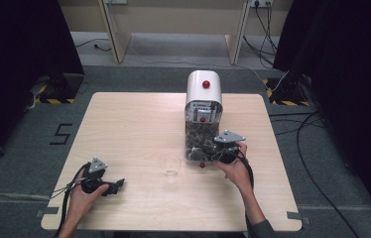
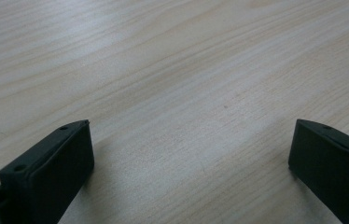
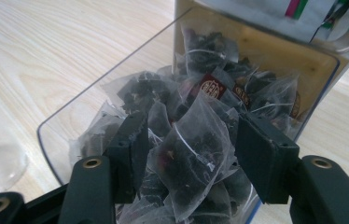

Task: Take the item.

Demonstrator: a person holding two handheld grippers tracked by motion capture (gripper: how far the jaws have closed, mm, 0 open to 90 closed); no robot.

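A: What could go wrong here?

B: The right hand-held gripper [image 3: 189, 154] has its jaws on either side of one translucent pyramid tea bag of dark leaves [image 3: 191, 156], at the near, open end of the clear plastic dispenser bin [image 1: 196, 144] below the white dome-topped housing. The pads look about to close on it, and I can't tell if they press yet. The bags are heaped and tangled, so a neighbour or a string tag might lift out too, or the thin mesh could slip.

A: And the poses?

B: The right hand reaches in from the near right, its gripper angled down into the bin. The left hand-held gripper [image 1: 115, 185] rests open and empty on the pale wooden worktop [image 2: 172, 70], near left. The clear plastic cup [image 1: 169, 165] stands just left of the bin.
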